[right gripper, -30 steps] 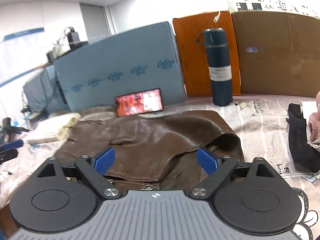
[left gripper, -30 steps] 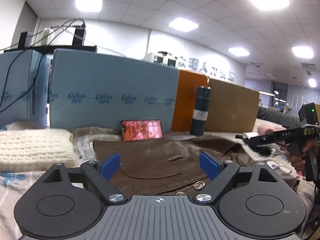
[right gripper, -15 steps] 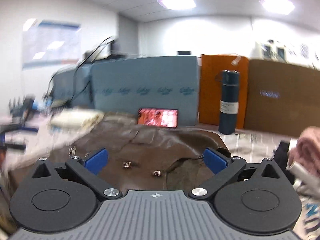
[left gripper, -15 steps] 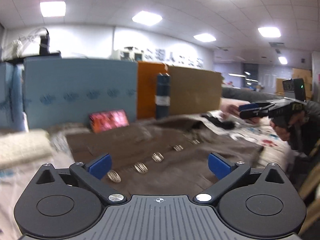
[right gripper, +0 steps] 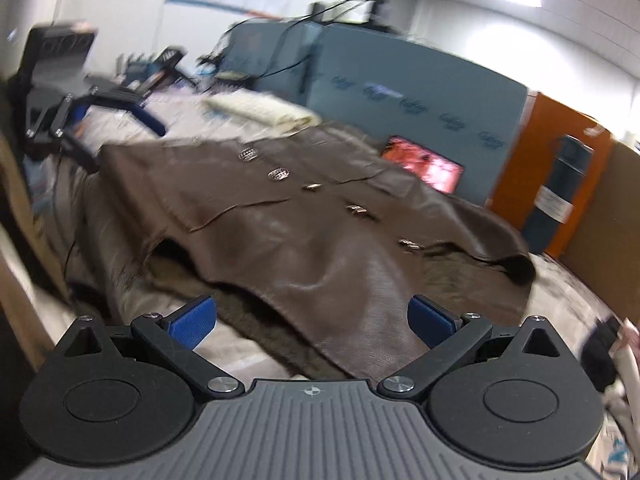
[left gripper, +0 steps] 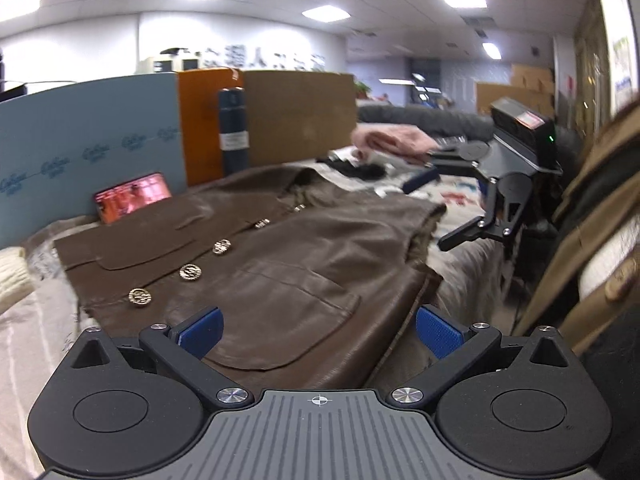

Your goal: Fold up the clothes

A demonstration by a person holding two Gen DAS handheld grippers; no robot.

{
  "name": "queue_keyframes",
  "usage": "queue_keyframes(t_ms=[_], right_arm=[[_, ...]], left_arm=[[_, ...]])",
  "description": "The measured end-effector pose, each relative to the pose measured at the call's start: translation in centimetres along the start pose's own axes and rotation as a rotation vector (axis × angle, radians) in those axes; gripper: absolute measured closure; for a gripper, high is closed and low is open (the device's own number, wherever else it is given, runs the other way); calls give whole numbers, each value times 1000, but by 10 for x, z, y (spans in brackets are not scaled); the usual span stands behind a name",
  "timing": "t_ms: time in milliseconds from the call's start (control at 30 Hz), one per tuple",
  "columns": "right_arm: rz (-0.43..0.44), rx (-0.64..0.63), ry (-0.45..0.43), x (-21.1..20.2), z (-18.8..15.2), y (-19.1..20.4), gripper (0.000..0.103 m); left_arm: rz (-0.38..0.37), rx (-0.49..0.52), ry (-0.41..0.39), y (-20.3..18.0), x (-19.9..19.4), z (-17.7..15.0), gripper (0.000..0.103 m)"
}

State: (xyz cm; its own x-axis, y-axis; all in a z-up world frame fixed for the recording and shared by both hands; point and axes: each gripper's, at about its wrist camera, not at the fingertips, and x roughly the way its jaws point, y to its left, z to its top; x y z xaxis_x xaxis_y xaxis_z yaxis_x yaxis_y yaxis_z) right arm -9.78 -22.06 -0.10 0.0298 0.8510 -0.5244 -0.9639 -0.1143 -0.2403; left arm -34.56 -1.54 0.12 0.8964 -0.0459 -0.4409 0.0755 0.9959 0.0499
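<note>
A brown leather jacket (left gripper: 280, 256) with metal buttons lies spread flat on the cloth-covered table; it also shows in the right wrist view (right gripper: 320, 232). My left gripper (left gripper: 318, 330) is open and empty, just above the jacket's near hem by a pocket flap. My right gripper (right gripper: 312, 320) is open and empty, over the jacket's near edge. The right gripper also shows in the left wrist view (left gripper: 460, 216), at the jacket's right side. The left gripper shows at the far left of the right wrist view (right gripper: 100, 120).
A phone (left gripper: 132, 197) with a lit screen leans on blue foam boards (left gripper: 80, 152). A dark flask (left gripper: 234, 132) stands by orange and cardboard panels. A cream knit (right gripper: 260, 110) lies at one end, pink and dark clothes (left gripper: 392, 140) at the other. A person's tan coat (left gripper: 592, 232) is at right.
Both grippers have swung apart to opposite ends of the jacket and come lower over its near edge. The jacket now lies flatter, buttons up. Both stay open.
</note>
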Motion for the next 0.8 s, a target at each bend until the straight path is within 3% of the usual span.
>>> queue_keyframes(t_ms=[100, 200, 300, 467, 533, 567, 600, 700, 767, 800], right_arm=[[108, -71, 5, 14, 7, 12, 0], [199, -114, 2, 27, 14, 22, 0], [230, -156, -10, 42, 20, 33, 0], [259, -228, -66, 67, 39, 43, 4], [264, -229, -94, 71, 47, 42, 13], [276, -220, -104, 73, 50, 41, 29], [297, -200, -110, 74, 53, 38, 50], [352, -162, -137, 73, 60, 31, 83], [376, -150, -161, 71, 65, 28, 88], [381, -139, -178, 69, 68, 25, 89]], left_arm=[[-4, 7, 17, -2, 3, -1, 0], [42, 60, 72, -9, 11, -4, 0], [72, 152, 74, -16, 15, -6, 2], [55, 161, 32, -13, 15, -5, 6], [54, 158, 35, -10, 16, -7, 10], [46, 144, 29, -8, 16, -9, 14], [39, 130, 23, -6, 16, -10, 18], [27, 95, 32, 3, 20, -14, 41], [62, 127, 49, 5, 20, -15, 55], [81, 134, 54, 7, 18, -15, 55]])
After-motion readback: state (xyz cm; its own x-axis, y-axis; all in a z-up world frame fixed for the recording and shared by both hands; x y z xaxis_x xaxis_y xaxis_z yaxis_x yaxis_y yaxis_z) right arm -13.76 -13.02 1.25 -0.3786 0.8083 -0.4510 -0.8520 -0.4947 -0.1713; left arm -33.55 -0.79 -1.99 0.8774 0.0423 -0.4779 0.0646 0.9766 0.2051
